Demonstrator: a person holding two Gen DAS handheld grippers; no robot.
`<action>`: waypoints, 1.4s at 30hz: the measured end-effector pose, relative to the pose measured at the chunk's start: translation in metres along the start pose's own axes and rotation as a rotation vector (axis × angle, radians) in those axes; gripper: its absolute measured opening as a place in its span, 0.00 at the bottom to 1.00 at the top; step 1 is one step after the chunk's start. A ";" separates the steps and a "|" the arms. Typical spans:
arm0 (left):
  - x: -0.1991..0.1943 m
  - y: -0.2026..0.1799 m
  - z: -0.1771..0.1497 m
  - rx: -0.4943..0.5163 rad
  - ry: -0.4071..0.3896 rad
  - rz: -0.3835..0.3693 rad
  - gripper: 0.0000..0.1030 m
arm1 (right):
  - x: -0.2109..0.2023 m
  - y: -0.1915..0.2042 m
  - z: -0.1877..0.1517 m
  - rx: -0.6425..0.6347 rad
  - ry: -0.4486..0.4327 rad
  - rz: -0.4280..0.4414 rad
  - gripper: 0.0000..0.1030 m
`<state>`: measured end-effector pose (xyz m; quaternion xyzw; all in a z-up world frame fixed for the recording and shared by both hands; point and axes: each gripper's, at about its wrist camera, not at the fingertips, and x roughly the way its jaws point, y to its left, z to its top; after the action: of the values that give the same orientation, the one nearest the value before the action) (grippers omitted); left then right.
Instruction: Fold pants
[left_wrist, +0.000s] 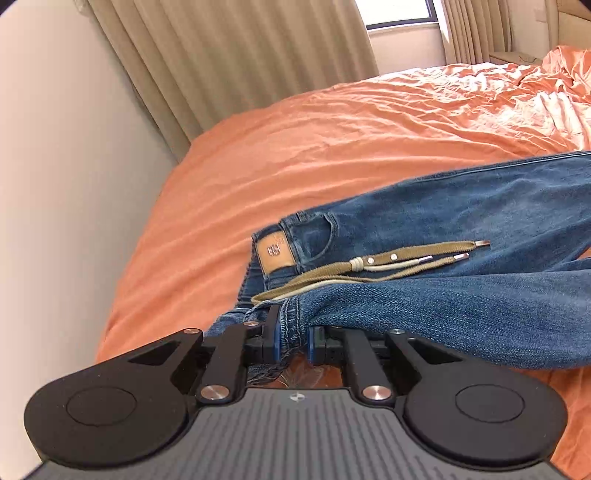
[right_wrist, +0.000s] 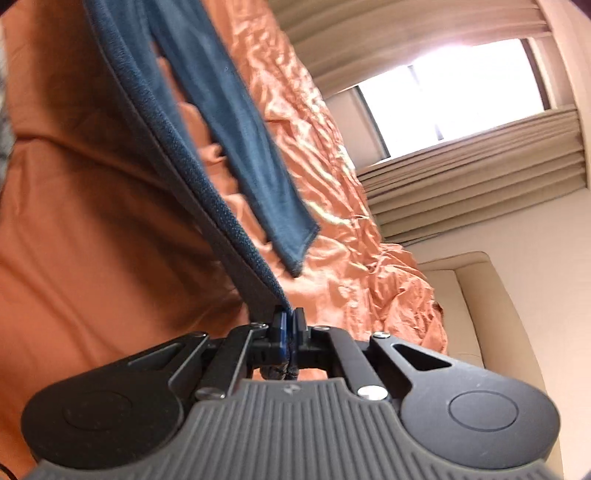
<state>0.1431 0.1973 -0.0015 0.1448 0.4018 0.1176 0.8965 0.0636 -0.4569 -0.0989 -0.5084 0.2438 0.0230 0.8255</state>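
Gripping denim at lower centre of the left view: left gripper nearly closed, pads pinching a stitched edge of the jeans near the waistband. Lying across the right half of that frame on the orange bedsheet, legs running out toward the right edge; leather patch facing up, tan drawcord trailing loose over the top layer.

Clamping fully at lower centre of the right view: right gripper closed on a lifted leg edge, fabric rising toward upper left. Second leg hem hanging free mid-frame, unheld, above the sheet.

Risking, by judgement: loose leg dropping out of line and folding crooked; drawcord getting trapped inside the fold; thin pinch on the right slipping under the denim's weight; sheet wrinkling and dragging under the waistband.
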 end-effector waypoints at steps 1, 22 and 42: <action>-0.003 0.003 0.003 0.004 -0.007 0.001 0.14 | -0.002 -0.016 0.008 0.037 -0.003 -0.020 0.00; 0.215 -0.016 0.136 0.094 0.162 -0.038 0.16 | 0.305 -0.057 0.163 0.181 0.245 0.067 0.00; 0.230 -0.020 0.111 0.037 0.056 -0.064 0.12 | 0.356 -0.014 0.168 0.072 0.277 0.014 0.00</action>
<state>0.3774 0.2359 -0.0958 0.1451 0.4331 0.0855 0.8855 0.4444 -0.3955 -0.1772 -0.4751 0.3595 -0.0503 0.8016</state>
